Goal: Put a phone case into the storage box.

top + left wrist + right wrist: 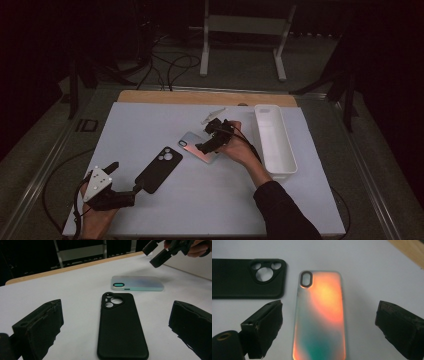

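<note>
A black phone case (159,169) (122,325) lies back up on the white board (150,125), camera cutouts pointing away from me. My left gripper (126,178) (117,332) is open at its near end, a jaw on each side and neither touching it. Further right lies an iridescent phone case (192,145) (322,315) (137,283), also back up. My right gripper (206,137) (332,327) hovers open over it with the jaws set wide on either side; it also shows at the top right of the left gripper view (160,255). The black case (237,277) is to its left.
A long white tray (274,140) stands along the board's right side, close to my right hand. A wooden strip (205,97) edges the far side of the board. Beyond the table, a white frame stand (245,35) and cables (170,65) are on the floor.
</note>
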Motion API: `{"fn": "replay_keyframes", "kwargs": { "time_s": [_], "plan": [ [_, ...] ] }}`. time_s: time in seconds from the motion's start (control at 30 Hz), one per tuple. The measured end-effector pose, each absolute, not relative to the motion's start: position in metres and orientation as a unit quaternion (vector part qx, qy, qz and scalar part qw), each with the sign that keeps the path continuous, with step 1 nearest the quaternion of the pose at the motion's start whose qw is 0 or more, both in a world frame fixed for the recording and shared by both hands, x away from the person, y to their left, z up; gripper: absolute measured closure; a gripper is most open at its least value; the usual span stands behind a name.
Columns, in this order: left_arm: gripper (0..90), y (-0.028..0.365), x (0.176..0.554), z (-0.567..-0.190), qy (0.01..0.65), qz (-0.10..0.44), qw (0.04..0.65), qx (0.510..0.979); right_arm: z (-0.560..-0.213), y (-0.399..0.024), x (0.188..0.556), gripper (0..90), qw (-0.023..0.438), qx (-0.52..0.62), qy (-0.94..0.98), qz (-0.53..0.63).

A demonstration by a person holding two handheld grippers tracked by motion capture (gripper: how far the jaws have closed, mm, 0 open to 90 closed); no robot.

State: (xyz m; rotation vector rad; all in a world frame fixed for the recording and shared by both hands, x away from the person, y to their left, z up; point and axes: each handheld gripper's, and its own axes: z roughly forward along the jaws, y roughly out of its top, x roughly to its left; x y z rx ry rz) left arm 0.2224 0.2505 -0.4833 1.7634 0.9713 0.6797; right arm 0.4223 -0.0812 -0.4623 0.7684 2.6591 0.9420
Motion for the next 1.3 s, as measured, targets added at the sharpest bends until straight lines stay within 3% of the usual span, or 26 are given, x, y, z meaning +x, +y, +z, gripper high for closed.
{"fn": "replay_keyframes", "kwargs": {
  "time_s": [1.3],
  "plan": [
    [0.3,0.251,0.223,-0.484,0.4,0.278,0.486,0.726,-0.503,-0.071,0.431,7.3,0.057,0.277,0.927,0.245]
  ]
}}
